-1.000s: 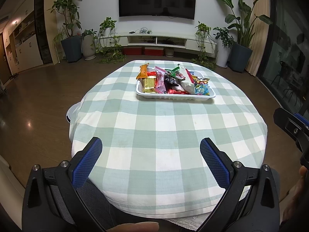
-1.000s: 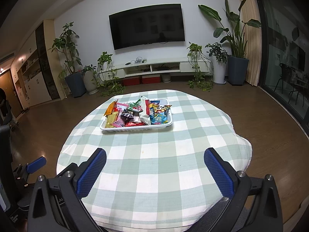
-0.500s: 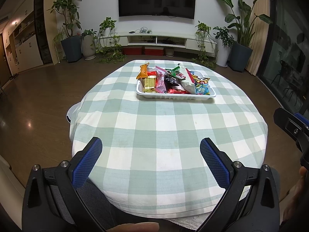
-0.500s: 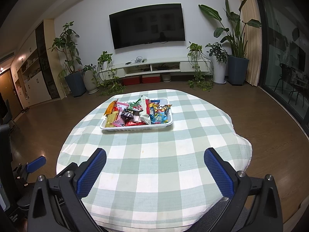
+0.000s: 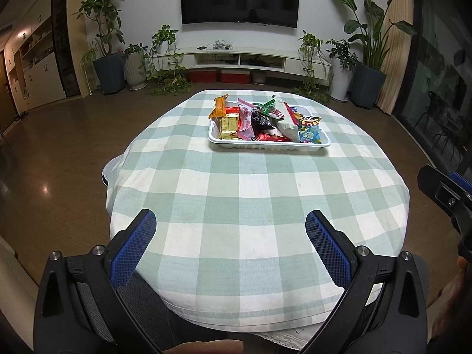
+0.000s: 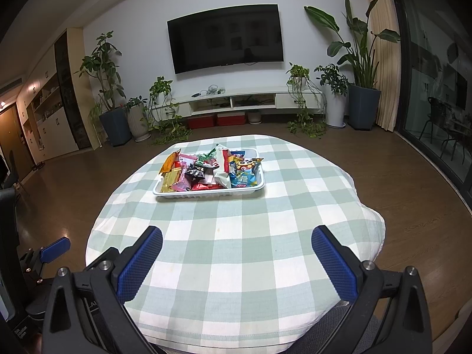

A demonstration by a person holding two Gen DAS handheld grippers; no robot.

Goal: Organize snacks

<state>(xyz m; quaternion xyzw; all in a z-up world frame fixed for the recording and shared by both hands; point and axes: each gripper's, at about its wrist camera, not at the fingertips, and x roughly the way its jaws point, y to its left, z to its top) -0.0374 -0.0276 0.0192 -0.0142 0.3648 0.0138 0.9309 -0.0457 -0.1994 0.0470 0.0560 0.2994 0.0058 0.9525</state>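
Note:
A white tray [image 5: 267, 147] holding several colourful snack packets [image 5: 246, 119] sits at the far side of a round table with a green-and-white checked cloth [image 5: 253, 194]. The tray [image 6: 206, 196] and snack packets [image 6: 219, 166] also show in the right wrist view. My left gripper [image 5: 230, 234] is open and empty, held over the table's near edge, far from the tray. My right gripper [image 6: 236, 246] is open and empty, also at the near edge. The right gripper's body shows at the right edge of the left wrist view [image 5: 445, 191].
The checked cloth [image 6: 236, 236] between the grippers and the tray is bare. A TV [image 6: 225, 38], a low white cabinet [image 6: 242, 101] and potted plants [image 6: 361, 88] stand along the far wall. Wooden floor surrounds the table.

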